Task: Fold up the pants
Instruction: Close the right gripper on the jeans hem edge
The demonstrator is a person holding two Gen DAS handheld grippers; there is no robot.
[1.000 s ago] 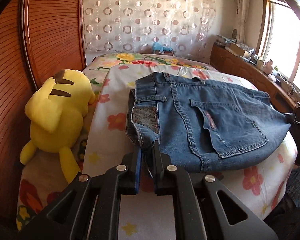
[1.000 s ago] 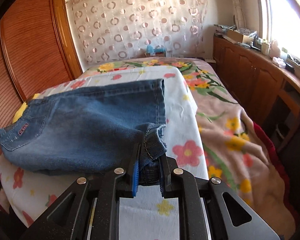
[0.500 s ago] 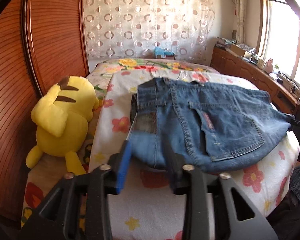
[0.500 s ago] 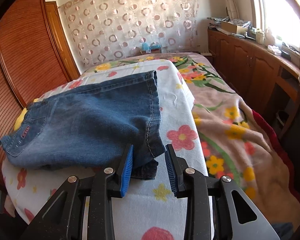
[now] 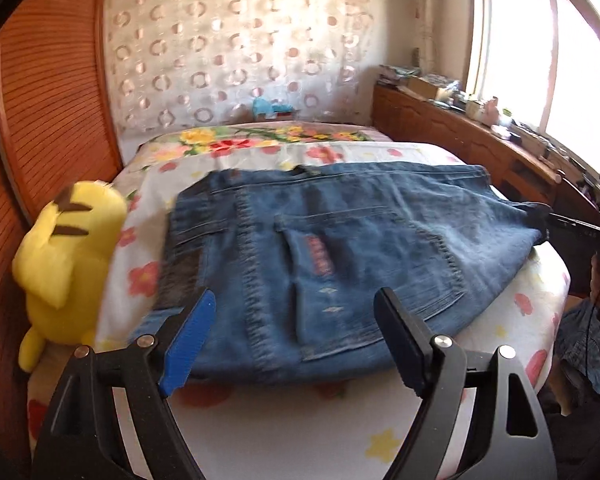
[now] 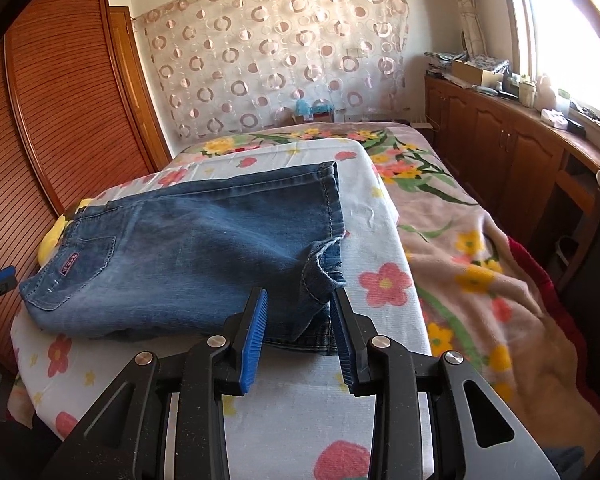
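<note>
A bedroom lit by strong daylight from a window (image 6: 556,32) at 2 o'clock. A sheer curtain (image 6: 276,60) printed with pink circles covers the far wall at 12 o'clock. A ribbed wooden wardrobe (image 6: 68,120) stands at 9 o'clock. At 3 o'clock a long wooden cabinet (image 6: 496,152) runs under the window, its top cluttered with boxes and bottles. The bed (image 6: 480,264) carries a floral blanket, with a white flowered sheet (image 5: 268,440) over it.
</note>
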